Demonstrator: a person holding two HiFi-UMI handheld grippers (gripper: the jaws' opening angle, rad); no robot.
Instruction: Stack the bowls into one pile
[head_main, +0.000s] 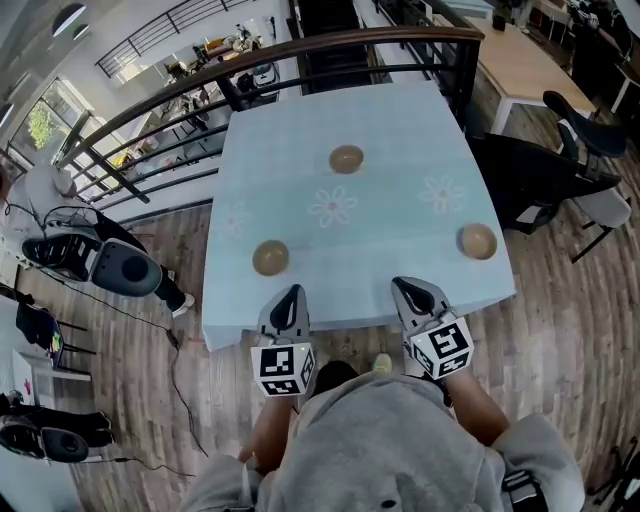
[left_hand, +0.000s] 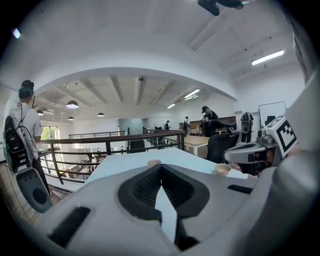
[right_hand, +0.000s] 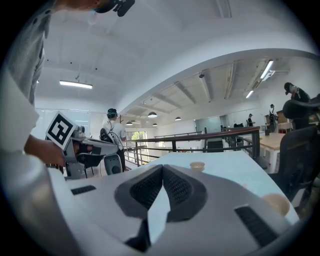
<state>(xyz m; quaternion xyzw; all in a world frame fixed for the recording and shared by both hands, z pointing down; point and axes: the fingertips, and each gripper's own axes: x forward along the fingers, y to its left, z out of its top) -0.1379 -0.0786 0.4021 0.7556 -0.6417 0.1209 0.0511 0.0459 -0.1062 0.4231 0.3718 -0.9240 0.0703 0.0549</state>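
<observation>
You are holding your left gripper (head_main: 290, 293) and right gripper (head_main: 408, 286) with jaws closed on nothing at the near edge of the table (head_main: 400, 225), where three bowls are sitting well apart: left bowl (head_main: 271, 257), right bowl (head_main: 478, 241), far bowl (head_main: 346, 159).

You wear a loose grey sweatshirt (head_main: 390, 440), its sleeves pushed back off your forearms. Your left gripper (head_main: 291, 292) and right gripper (head_main: 406, 286) have pale grey shells with black ribbed pads (left_hand: 145, 186). Each carries a white cube (head_main: 283, 368) printed with black square markers.
</observation>
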